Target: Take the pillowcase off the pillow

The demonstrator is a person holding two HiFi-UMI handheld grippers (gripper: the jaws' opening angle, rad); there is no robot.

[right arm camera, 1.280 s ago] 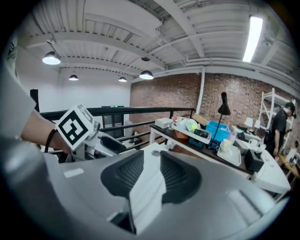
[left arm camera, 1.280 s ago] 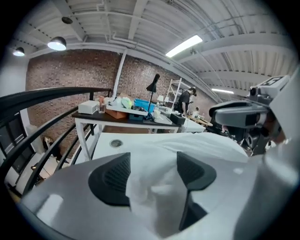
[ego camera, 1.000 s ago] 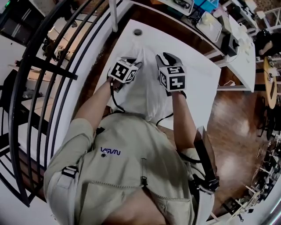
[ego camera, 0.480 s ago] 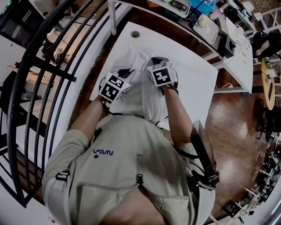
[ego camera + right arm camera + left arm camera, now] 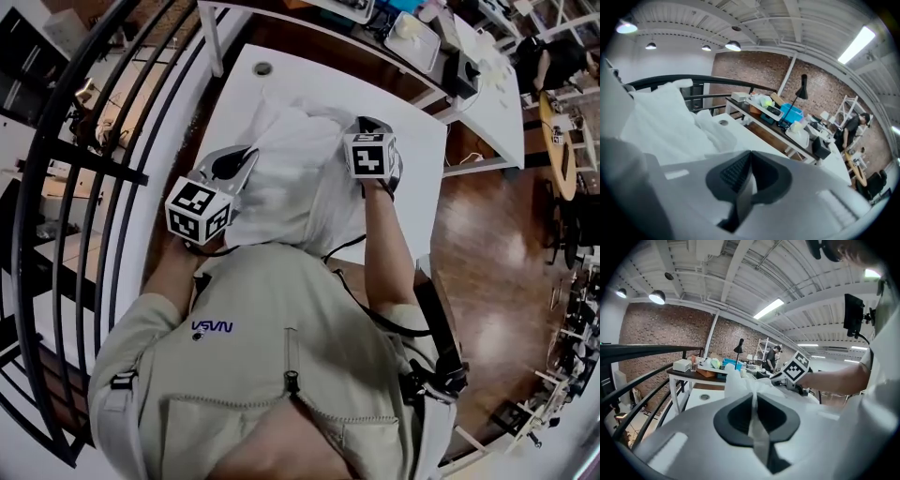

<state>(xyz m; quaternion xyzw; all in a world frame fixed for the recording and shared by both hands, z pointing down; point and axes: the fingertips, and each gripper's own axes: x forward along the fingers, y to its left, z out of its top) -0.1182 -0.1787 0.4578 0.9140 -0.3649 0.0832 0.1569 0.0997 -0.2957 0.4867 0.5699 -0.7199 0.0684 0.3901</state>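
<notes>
The white table (image 5: 319, 82) fills the upper middle of the head view, a flat bed on which the pillow can lie while its cover is worked loose. The pillow, not yet out of its pillowcase (image 5: 291, 178), lies in the centre of that frame. Its near end is against the person's chest (image 5: 281, 356), likely so that the body anchors it while the cloth is drawn off. The left gripper (image 5: 753, 393), at centre left of the head view, is raised off the table. Its jaws are clamped on a strip of the pillowcase, which runs taut from the tips to a gathered peak of cloth. That reads as a pull meant to lift the cover clear of the filling. The right gripper (image 5: 750, 153) sits at the pillow's upper right edge with its jaws together. A thin pale fold appears pinched between them, probably the opposite side of the opening, held to spread it.
</notes>
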